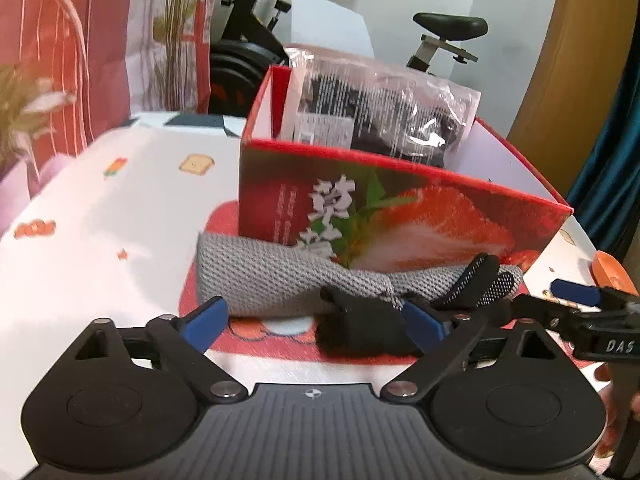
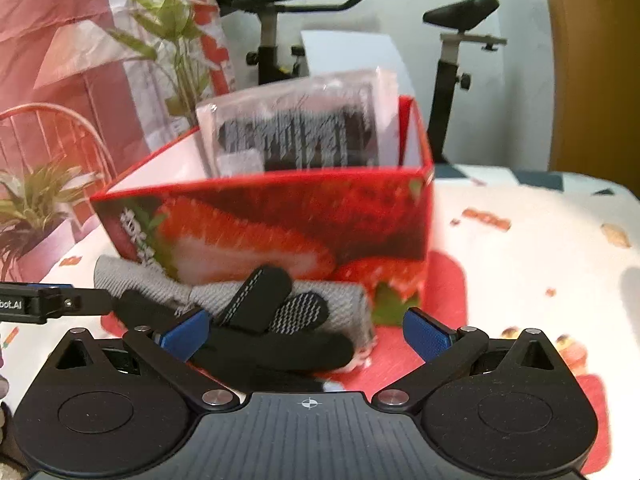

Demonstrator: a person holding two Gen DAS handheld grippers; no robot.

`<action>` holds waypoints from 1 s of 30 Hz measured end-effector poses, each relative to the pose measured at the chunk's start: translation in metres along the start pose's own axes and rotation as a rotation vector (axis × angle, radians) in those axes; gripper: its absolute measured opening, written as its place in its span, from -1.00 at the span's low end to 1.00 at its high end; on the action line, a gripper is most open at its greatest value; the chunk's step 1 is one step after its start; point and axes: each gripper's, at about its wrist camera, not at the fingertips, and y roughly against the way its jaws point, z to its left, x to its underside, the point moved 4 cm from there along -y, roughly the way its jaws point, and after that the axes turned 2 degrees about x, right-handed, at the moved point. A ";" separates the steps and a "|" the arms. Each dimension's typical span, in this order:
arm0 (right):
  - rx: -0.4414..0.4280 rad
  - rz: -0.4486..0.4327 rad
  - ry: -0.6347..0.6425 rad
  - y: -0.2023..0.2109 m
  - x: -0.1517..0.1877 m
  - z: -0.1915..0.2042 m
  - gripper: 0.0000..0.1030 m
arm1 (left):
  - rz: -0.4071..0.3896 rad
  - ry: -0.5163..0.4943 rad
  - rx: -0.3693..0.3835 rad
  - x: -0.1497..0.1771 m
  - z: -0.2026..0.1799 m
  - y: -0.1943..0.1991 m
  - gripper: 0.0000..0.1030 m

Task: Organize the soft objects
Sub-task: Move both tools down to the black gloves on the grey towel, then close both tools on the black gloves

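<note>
A grey knit cloth (image 1: 272,280) (image 2: 344,300) lies on the table against the front of a red strawberry-print box (image 1: 440,208) (image 2: 280,208). Black soft pieces (image 1: 360,328) (image 2: 280,352) and a black strap with white dots (image 1: 476,276) (image 2: 260,296) rest on it. A clear packet of dark fabric (image 1: 384,112) (image 2: 300,128) stands inside the box. My left gripper (image 1: 314,326) is open, low over the cloth's left part, with cloth and a black piece between its blue pads. My right gripper (image 2: 306,336) is open around the black pieces at the cloth's right end.
The table wears a white printed cloth (image 1: 120,208) with a red mat (image 2: 444,280) under the box. An exercise bike (image 1: 448,28) stands behind the table. A potted plant (image 2: 36,208) and a red wire chair (image 1: 52,40) stand at the left.
</note>
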 end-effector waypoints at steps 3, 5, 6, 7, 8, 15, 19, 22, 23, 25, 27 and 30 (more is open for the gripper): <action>-0.009 0.024 0.008 -0.007 0.006 0.004 0.99 | 0.018 0.013 0.012 0.005 0.000 -0.005 0.74; -0.009 0.033 0.016 -0.010 0.009 0.006 0.97 | 0.030 0.019 0.018 0.007 0.001 -0.008 0.68; -0.013 0.039 0.018 -0.012 0.010 0.007 0.94 | 0.036 0.021 0.020 0.009 0.001 -0.010 0.67; -0.019 0.045 0.018 -0.014 0.011 0.007 0.91 | 0.043 0.023 0.022 0.010 0.001 -0.012 0.65; -0.022 0.052 0.015 -0.016 0.012 0.007 0.86 | 0.048 0.025 0.025 0.011 0.000 -0.014 0.63; -0.053 0.094 -0.013 -0.028 0.017 0.003 0.62 | 0.072 0.019 0.090 0.006 -0.003 -0.022 0.18; -0.053 0.114 -0.020 -0.034 0.021 0.004 0.62 | 0.091 0.022 0.137 0.004 -0.009 -0.030 0.17; -0.059 0.117 -0.017 -0.036 0.022 0.006 0.62 | 0.096 0.031 0.153 0.003 -0.011 -0.035 0.16; -0.062 0.117 -0.017 -0.037 0.022 0.006 0.62 | 0.097 0.035 0.158 0.003 -0.011 -0.036 0.16; -0.065 0.119 -0.019 -0.038 0.022 0.006 0.61 | 0.102 0.044 0.160 0.003 -0.011 -0.041 0.16; -0.064 0.122 -0.027 -0.039 0.022 0.006 0.59 | 0.111 0.058 0.159 0.004 -0.011 -0.047 0.16; -0.069 0.122 -0.040 -0.040 0.023 0.006 0.59 | 0.106 0.086 0.165 0.008 -0.009 -0.052 0.15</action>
